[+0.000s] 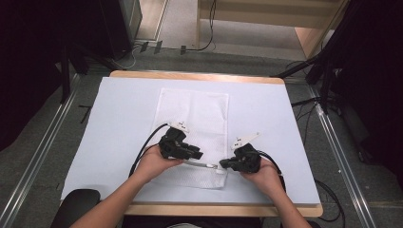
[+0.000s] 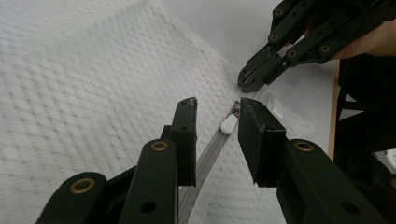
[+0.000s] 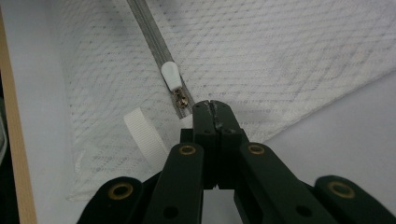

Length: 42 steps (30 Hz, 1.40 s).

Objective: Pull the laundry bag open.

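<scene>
White mesh bag (image 1: 195,133), laid flat on a pale blue table cover (image 1: 119,118), long axis running away from the person; near edge w/ the zipper lies closest to the person, approx. centre of the table. Fabric: fine honeycomb-type weave, semi-sheer, a few faint grey specks visible in the right gripper view. Zipper tape (image 3: 152,35) is grey, ribbed, running straight along the near edge of the bag; in the high view it shows as a thin dark-grey strip (image 1: 202,165) between the two grippers. Slider is small, brassy metal (image 3: 182,99); its pull tab (image 3: 172,76) is white plastic, teardrop-shaped, lying flat on the tape and pointing away from the right gripper. A short white woven loop (image 3: 144,130) sits at the bag corner just beside the zipper end. Left gripper (image 2: 217,135): jaws part-open, one either side of the zipper tape, w/ the pull tab (image 2: 229,124) between the tips; pads not pressing on it. Right gripper (image 3: 211,106): jaws fully closed, tips at the zipper end just below the slider, pinching the bag's end there; exact material caught betw. the pads can't be made out. In the high view left gripper (image 1: 197,154) and right gripper (image 1: 223,165) point toward each other, tips near, not touching
</scene>
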Each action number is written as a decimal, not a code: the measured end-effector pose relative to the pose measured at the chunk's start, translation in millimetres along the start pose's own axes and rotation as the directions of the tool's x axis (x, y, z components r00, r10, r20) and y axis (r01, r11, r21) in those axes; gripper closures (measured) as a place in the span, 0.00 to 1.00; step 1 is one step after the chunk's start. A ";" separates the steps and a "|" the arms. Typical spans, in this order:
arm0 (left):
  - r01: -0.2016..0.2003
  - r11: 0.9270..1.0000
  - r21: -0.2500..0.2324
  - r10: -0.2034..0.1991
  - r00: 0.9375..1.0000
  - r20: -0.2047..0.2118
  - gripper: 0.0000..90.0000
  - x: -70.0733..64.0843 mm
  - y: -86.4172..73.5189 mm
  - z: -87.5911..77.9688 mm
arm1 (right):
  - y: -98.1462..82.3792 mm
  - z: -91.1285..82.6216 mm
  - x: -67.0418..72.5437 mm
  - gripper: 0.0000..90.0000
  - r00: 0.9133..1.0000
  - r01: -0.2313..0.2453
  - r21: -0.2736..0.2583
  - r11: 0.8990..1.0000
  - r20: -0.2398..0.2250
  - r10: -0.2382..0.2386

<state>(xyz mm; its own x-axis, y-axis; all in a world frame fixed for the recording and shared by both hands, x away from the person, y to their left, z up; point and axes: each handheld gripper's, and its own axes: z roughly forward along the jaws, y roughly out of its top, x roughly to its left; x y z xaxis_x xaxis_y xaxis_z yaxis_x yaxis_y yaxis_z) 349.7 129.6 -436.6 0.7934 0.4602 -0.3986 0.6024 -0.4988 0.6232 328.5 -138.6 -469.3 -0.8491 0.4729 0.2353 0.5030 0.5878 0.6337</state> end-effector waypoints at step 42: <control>-0.043 0.996 0.077 0.041 0.999 0.027 0.95 -17.1 -8.3 53.1 | -1.5 0.2 -0.6 1.00 1.000 0.001 -0.010 1.000 -0.002 -0.001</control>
<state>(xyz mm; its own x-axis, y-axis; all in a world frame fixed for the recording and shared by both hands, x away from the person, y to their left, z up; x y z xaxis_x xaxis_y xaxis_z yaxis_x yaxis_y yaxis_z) 335.8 86.9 -470.7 0.8193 0.4194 -0.3911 0.5730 -0.5730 0.5860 328.3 -139.6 -470.5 -0.8500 0.4711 0.2358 0.5003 0.5815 0.6416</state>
